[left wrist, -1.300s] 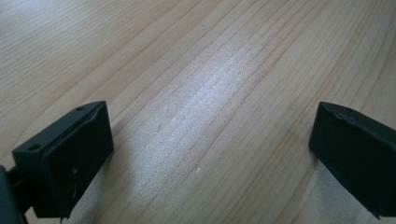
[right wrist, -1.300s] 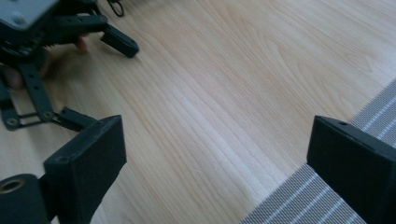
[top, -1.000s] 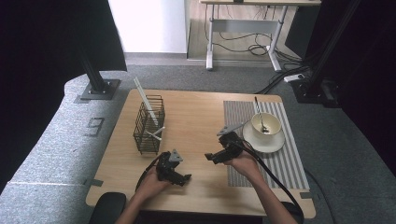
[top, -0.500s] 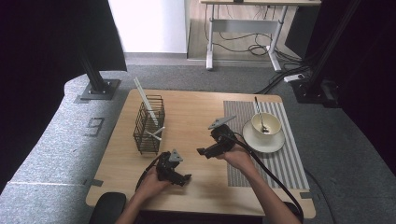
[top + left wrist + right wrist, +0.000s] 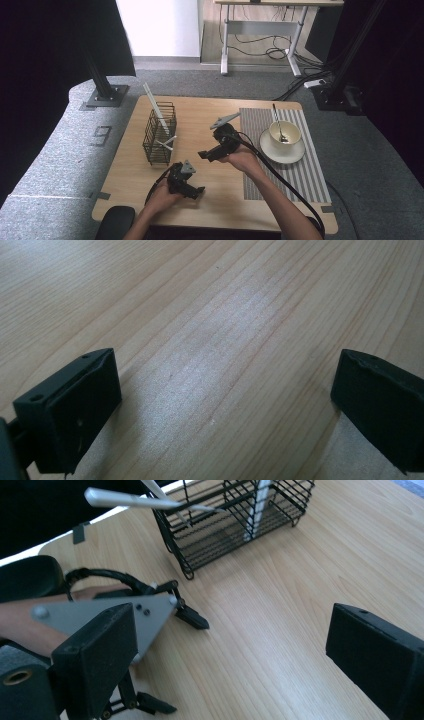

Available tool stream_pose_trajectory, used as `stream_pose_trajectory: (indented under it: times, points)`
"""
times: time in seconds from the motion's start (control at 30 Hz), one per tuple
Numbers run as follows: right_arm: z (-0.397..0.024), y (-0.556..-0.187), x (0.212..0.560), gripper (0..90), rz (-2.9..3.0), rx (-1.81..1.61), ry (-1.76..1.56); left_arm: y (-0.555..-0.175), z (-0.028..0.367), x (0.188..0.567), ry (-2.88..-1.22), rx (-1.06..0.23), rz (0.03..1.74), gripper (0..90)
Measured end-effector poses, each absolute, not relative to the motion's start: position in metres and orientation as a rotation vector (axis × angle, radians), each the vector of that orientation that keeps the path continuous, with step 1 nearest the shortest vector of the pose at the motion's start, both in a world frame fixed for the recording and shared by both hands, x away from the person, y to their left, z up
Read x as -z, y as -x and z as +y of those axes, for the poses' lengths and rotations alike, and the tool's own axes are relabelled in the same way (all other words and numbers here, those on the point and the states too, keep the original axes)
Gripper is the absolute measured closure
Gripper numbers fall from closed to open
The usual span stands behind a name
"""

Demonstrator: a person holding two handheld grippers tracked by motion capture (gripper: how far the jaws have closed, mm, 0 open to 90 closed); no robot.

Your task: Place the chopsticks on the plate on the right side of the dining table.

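Note:
A black wire basket [image 5: 160, 134] stands on the left half of the wooden table [image 5: 210, 112] and holds white sticks [image 5: 155, 107]; one stick [image 5: 145, 501] pokes out through its side. A cup [image 5: 285, 133] with a spoon in it sits on a white saucer [image 5: 295, 152] on the striped mat [image 5: 295, 180]. My left gripper [image 5: 196, 190] rests low near the front edge, and its view shows it open [image 5: 225, 405] over bare wood. My right gripper [image 5: 206, 154] is held above the table's middle, open [image 5: 225, 650], empty, pointing toward the basket [image 5: 235, 520] and the left gripper [image 5: 150, 622].
Cables trail from both grippers toward the table's front edge. A grey padded surface [image 5: 60, 165] borders the table on the left. A black stand base [image 5: 105, 95] sits beyond the far left corner. Bare wood lies between the basket and the mat.
My right gripper has moved left, away from the cup and saucer, to the middle of the table and now points toward the basket. The left gripper has stayed put.

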State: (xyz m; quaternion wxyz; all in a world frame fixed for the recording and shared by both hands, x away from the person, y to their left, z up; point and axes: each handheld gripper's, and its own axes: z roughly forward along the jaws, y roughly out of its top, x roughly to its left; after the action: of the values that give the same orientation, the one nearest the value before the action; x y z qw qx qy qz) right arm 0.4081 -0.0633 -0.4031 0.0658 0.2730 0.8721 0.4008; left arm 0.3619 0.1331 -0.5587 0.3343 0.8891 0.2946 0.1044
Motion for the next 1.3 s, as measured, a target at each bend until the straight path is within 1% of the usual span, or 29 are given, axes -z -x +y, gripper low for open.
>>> stream_pose_trajectory:
  times: [0.2, 0.37, 0.4, 0.53, 0.57, 0.7, 0.77, 0.87, 1.0, 1.1, 1.13, 1.2, 1.3]
  points:
    - [-0.049, -0.412, 0.397, 4.3, 2.639, -1.241, -0.799, -0.362, 0.133, 0.559, -2.320, -0.272, 0.769, 0.0]
    - [-0.040, -0.415, 0.392, 4.8, 2.645, -1.278, -0.790, -0.362, 0.133, 0.559, -2.321, -0.273, 0.768, 0.0]
    - [-0.036, -0.416, 0.389, 7.1, 2.636, -1.278, -0.779, -0.362, 0.133, 0.559, -2.321, -0.272, 0.768, 0.0]
    - [-0.029, -0.417, 0.386, 8.8, 2.642, -1.263, -0.768, -0.362, 0.133, 0.559, -2.321, -0.272, 0.768, 0.0]
    - [-0.024, -0.417, 0.383, 12.1, 2.644, -1.254, -0.744, -0.362, 0.133, 0.559, -2.321, -0.273, 0.768, 0.0]
    - [-0.016, -0.417, 0.379, 14.1, 2.638, -1.243, -0.725, -0.362, 0.133, 0.559, -2.320, -0.271, 0.769, 0.0]
    - [-0.012, -0.417, 0.376, 17.7, 2.626, -1.255, -0.706, -0.362, 0.133, 0.559, -2.320, -0.272, 0.766, 0.0]
    - [-0.006, -0.418, 0.373, 19.9, 2.628, -1.254, -0.705, -0.362, 0.133, 0.559, -2.321, -0.271, 0.763, 0.0]
    - [0.002, -0.418, 0.370, 27.4, 2.629, -1.288, -0.662, -0.362, 0.133, 0.559, -2.323, -0.271, 0.763, 0.0]
    - [0.007, -0.418, 0.369, 29.9, 2.639, -1.266, -0.644, -0.362, 0.133, 0.559, -2.323, -0.272, 0.764, 0.0]
    - [0.013, -0.419, 0.369, 35.8, 2.643, -1.264, -0.626, -0.362, 0.133, 0.559, -2.326, -0.272, 0.762, 0.0]
    - [0.016, -0.420, 0.371, 39.6, 2.641, -1.277, -0.622, -0.362, 0.133, 0.559, -2.323, -0.273, 0.763, 0.0]
    - [0.019, -0.422, 0.374, 40.8, 2.661, -1.266, -0.635, -0.362, 0.133, 0.559, -2.324, -0.271, 0.762, 0.0]
